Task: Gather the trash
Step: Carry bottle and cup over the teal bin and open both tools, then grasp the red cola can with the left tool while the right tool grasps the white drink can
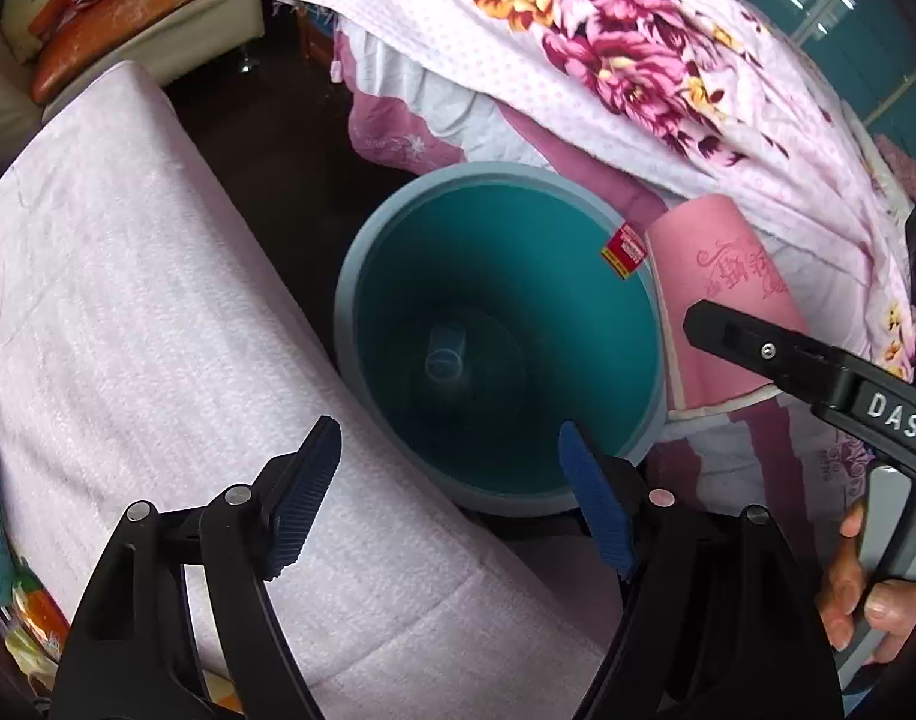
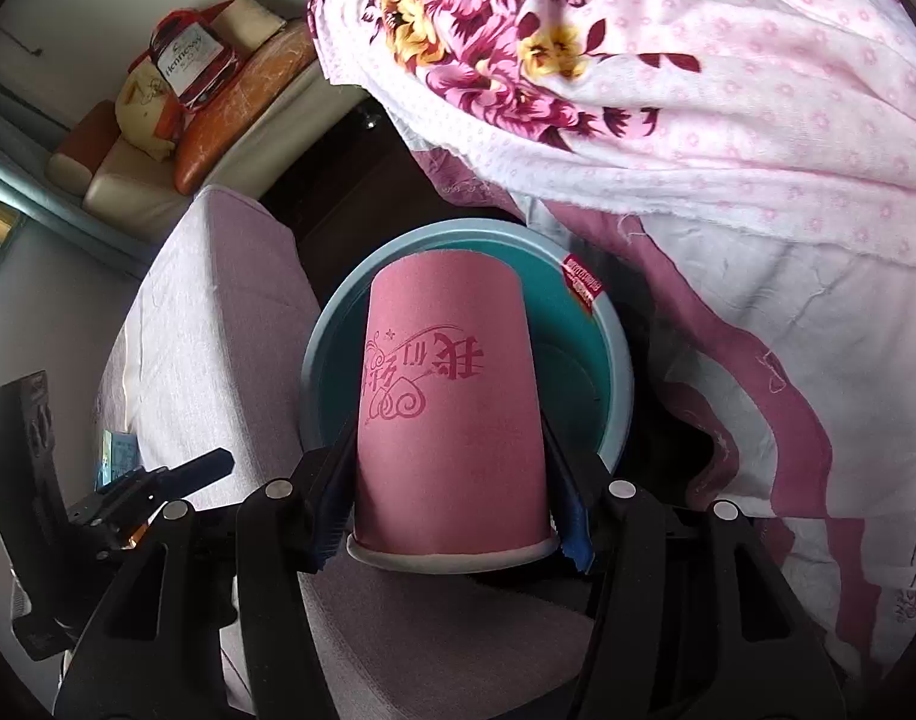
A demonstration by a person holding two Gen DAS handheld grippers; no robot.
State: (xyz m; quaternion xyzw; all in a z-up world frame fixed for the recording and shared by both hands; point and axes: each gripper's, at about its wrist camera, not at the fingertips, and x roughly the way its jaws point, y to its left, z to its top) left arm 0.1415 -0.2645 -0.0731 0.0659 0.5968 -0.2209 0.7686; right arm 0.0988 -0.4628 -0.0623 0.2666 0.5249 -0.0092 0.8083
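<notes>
A teal bin with a grey-blue rim stands on the dark floor, and a small clear cup lies at its bottom. My left gripper hangs open over the bin's near edge with nothing between its blue pads. A pink paper cup with red lettering is held upside down above the bin, and my right gripper is shut on it near the rim. In the left wrist view the same cup shows at the bin's right side, with a black finger of the right gripper across it.
A pale pink padded seat runs along the bin's left. Floral bedding hangs over its far and right sides. A sofa with orange cushions and a boxed bottle sits beyond. Snack wrappers lie at the lower left.
</notes>
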